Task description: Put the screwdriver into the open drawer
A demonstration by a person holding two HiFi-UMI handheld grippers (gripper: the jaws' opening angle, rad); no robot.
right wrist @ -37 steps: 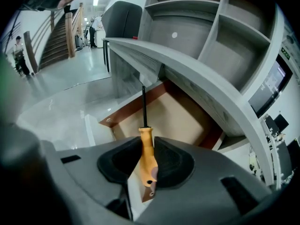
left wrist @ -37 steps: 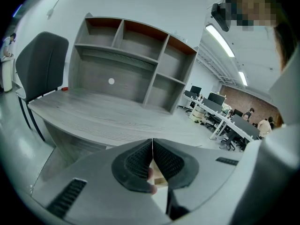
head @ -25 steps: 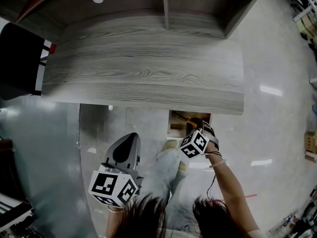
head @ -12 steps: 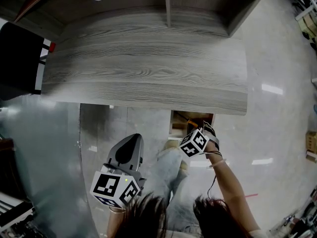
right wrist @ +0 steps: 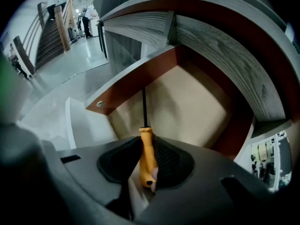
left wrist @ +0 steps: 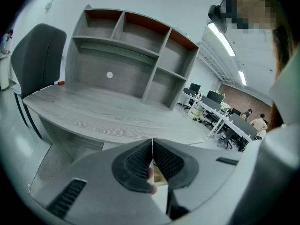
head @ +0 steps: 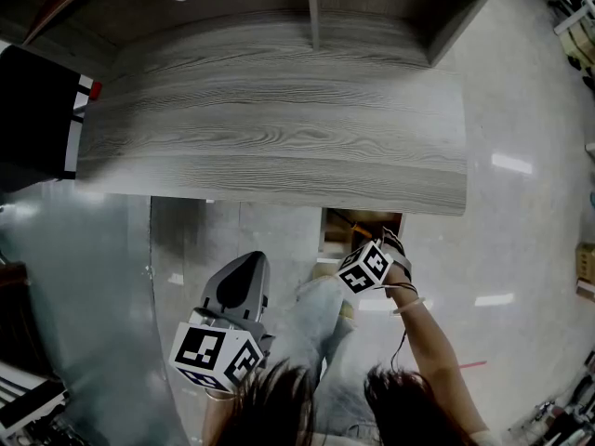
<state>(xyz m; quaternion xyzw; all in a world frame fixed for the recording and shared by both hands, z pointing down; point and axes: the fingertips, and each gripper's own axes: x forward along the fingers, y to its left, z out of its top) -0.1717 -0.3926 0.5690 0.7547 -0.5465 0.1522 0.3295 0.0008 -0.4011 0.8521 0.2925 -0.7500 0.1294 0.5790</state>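
My right gripper [right wrist: 146, 159] is shut on the screwdriver [right wrist: 146, 154], which has an orange handle and a thin dark shaft pointing into the open drawer [right wrist: 187, 107]. The drawer has a pale bottom and reddish-brown walls. In the head view the right gripper [head: 364, 249] hangs at the drawer [head: 335, 235] just under the desk's front edge, the screwdriver [head: 356, 230] showing as a small orange spot. My left gripper [head: 234, 286] hangs lower left, away from the drawer, and its jaws are shut [left wrist: 152, 156] with nothing between them.
A grey wood-grain desk [head: 279, 128] with a shelf unit [head: 311, 7] behind it fills the upper head view. A black chair [head: 33, 110] stands at the desk's left end. Glossy floor [head: 521, 249] lies to the right. The person's legs [head: 321, 314] are below the drawer.
The right gripper with the screwdriver has stayed at the drawer, shifting only slightly. The left gripper has hardly moved.
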